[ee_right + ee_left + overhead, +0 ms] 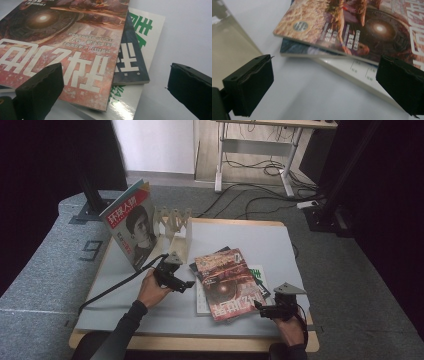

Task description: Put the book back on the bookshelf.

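A stack of three magazines lies at the middle of the table. On top is a red-brown magazine [227,282] [352,27] [62,45], under it a dark one [297,48] [131,65], and at the bottom a white one with green letters [259,274] [359,72] [147,30]. My left gripper [189,284] [324,87] is open just off the stack's left edge, low over the mat. My right gripper [259,307] [112,92] is open at the stack's near right corner, with the corner between its jaws and nothing gripped.
Another magazine [131,225] with a red cover stands upright against a wooden rack [175,222] at the back left. The grey table [250,240] has bare room at the back right. Beyond it are a desk frame [220,165], floor cables [265,170] and black stands.
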Tool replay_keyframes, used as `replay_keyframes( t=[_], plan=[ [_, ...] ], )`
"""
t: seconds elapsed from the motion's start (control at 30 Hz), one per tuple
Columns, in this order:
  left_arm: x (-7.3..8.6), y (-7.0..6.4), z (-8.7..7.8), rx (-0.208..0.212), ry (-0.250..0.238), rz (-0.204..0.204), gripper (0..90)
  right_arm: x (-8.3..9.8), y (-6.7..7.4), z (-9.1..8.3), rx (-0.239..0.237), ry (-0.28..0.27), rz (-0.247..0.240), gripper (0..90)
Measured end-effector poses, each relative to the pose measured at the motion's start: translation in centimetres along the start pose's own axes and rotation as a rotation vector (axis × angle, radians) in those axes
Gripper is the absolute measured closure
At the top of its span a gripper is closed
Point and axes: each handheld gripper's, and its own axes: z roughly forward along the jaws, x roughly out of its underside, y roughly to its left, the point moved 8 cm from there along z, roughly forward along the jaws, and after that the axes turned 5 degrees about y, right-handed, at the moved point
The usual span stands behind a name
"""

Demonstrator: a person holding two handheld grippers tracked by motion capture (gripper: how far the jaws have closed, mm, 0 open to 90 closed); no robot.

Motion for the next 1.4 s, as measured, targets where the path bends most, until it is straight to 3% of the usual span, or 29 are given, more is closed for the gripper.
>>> replay_keyframes(
  t=[0.3,0.57,0.73,0.8,1.1,1.4],
  plan=[
    [-2.5,-0.6,2.1,0.027,-0.005,0.038,0.0,0.2,0.4,0.2,-0.019,0.013,-0.025,0.2],
    [-4.1,0.0,3.9,0.019,-0.022,0.045,0.0,0.4,0.9,0.5,-0.033,0.029,-0.046,0.2],
    [-4.5,0.6,5.2,0.015,-0.010,0.049,0.0,0.5,0.9,0.5,-0.040,0.028,-0.049,0.2],
    [-4.7,0.8,5.6,0.031,-0.020,0.031,0.0,0.5,1.0,0.4,-0.041,0.030,-0.054,0.2],
    [-4.9,2.1,7.2,0.026,-0.034,0.001,0.0,0.6,1.2,0.3,-0.051,0.031,-0.069,0.2],
    [-4.8,2.4,8.7,0.020,0.003,0.019,0.0,0.7,1.1,0.4,-0.058,0.033,-0.061,0.1]
  ],
)
